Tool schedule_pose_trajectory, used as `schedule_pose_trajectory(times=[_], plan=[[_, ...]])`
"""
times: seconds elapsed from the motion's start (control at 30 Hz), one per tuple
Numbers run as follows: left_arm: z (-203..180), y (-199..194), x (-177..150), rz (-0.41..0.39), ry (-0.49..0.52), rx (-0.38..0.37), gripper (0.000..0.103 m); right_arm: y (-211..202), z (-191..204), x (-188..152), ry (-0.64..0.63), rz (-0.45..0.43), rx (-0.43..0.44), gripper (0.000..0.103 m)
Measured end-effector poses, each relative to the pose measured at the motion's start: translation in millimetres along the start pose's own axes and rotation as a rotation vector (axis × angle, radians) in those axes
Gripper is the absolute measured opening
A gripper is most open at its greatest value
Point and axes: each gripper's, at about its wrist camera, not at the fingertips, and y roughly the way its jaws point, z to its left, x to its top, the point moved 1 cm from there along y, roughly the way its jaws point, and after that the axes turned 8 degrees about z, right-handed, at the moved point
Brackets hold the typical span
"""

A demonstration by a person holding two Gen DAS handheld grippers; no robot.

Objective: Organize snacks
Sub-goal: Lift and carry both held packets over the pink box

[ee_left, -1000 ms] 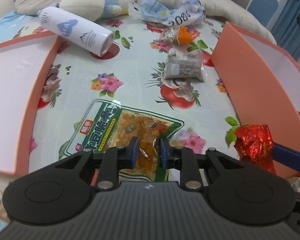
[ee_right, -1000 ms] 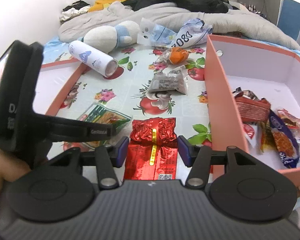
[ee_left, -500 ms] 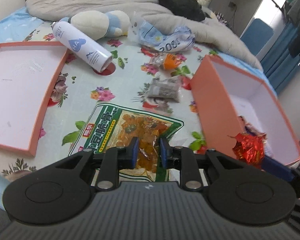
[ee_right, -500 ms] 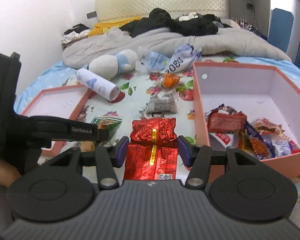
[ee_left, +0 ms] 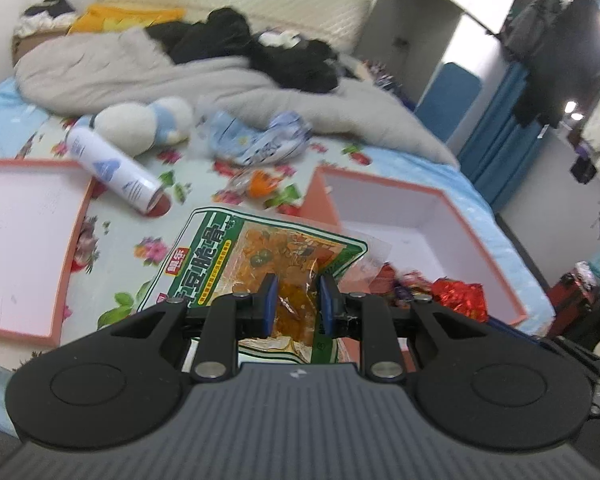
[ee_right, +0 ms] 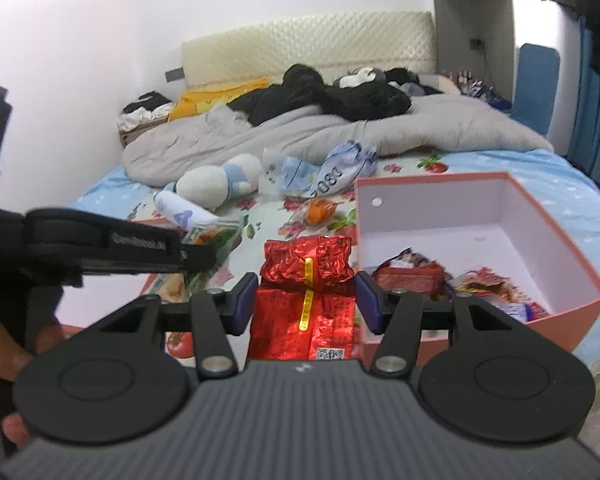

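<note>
With both snacks lifted clear of the flowered bedsheet [ee_left: 112,236], the step in hand looks like the carry to the open pink box [ee_right: 540,216], which already has several wrappers piled in its near corner.

The left gripper [ee_left: 297,302] has its jaws clenched on the near edge of a green-bordered clear pouch of orange pickled snack [ee_left: 268,260], which hangs out ahead of it toward 12 o'clock. In that view the box lies at about 2 o'clock from the pouch, whose far corner overlaps the box's near wall.

The right gripper [ee_right: 306,300] has its jaws grasping a red foil tea packet [ee_right: 306,296] by its two sides, the crimped top pointing away. In the right wrist view the box sits at 3 o'clock, just beside the packet.

Next, each hand probably needs to swing over the box rim and let go above the bare white floor of the box, one at a time so the grippers do not collide.

On the bed, an orange-filled clear wrapper [ee_right: 318,210] at 12 o'clock from the red packet is yet to be collected; the white spray can [ee_left: 112,170] and box lid [ee_left: 24,240] lie off at 10 o'clock.
</note>
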Motion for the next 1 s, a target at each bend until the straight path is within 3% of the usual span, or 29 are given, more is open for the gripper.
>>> schedule_pose_trajectory(times=[0.37,0.67,1.0], plan=[[-57,-35,-10,-0.033,0.053,-0.106,0.026,-52,-35,-5,0.061,-0.049,-0.064,0.056],[-95,0,-2,0.034,0.104,-0.133,0.026,-49,-74,-4,0.117,-0.02,-0.117,0.056],[-130,80,29,0.132,0.159,-0.14,0.026,-6,-121,16,0.16,0.028,-0.129,0.056]])
